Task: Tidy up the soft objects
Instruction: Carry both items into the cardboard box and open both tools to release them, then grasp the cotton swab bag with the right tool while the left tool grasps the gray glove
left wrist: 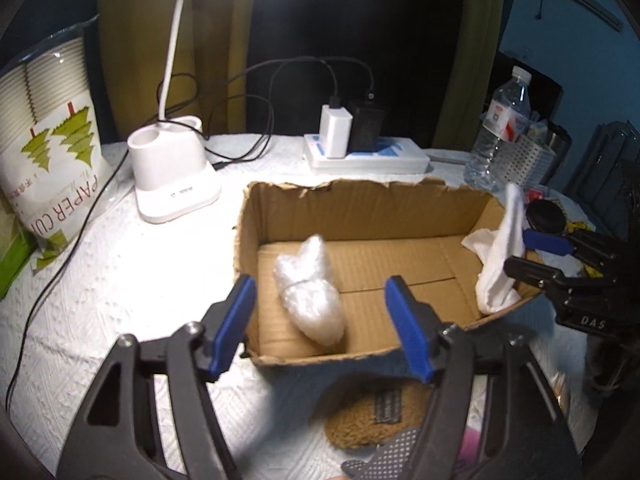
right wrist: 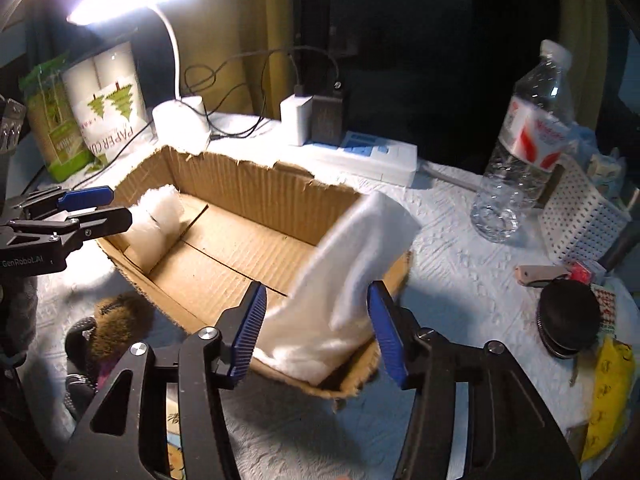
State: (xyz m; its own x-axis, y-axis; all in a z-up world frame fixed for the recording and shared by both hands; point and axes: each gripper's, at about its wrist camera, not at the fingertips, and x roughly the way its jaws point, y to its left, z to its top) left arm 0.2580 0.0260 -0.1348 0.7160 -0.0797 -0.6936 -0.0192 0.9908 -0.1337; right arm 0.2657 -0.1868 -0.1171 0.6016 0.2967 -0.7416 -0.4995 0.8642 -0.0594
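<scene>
Two grippers hang over a cardboard box (left wrist: 360,208) on a table covered in white textured paper (left wrist: 120,280). The left gripper (left wrist: 320,328) has its blue-padded fingers spread wide with nothing between them; straight ahead of it, on the box floor, lies a bundle of clear bubble wrap (left wrist: 308,292). Just below and behind its fingertips, outside the near wall of the box, a brown fleecy item (left wrist: 372,412) rests on the table.

The right gripper (right wrist: 316,332) is likewise parted. A white cloth (right wrist: 344,280) sits directly ahead between its fingers, draped over the near end wall of the box with its lower part inside; neither pad can be seen pressing it. From the left wrist view the same cloth hangs over the box's right-hand rim, beside the right gripper's fingers.

Beyond the box, ahead of the left gripper, stand a white lamp base (left wrist: 172,172) and a power strip (left wrist: 368,156) carrying a white and a black charger. A pack of paper cups (left wrist: 52,140) is far to its left. A clear water bottle (right wrist: 524,144) and a white perforated basket (right wrist: 580,216) stand ahead and right of the right gripper, with a round black lid (right wrist: 568,316) nearer on its right.
</scene>
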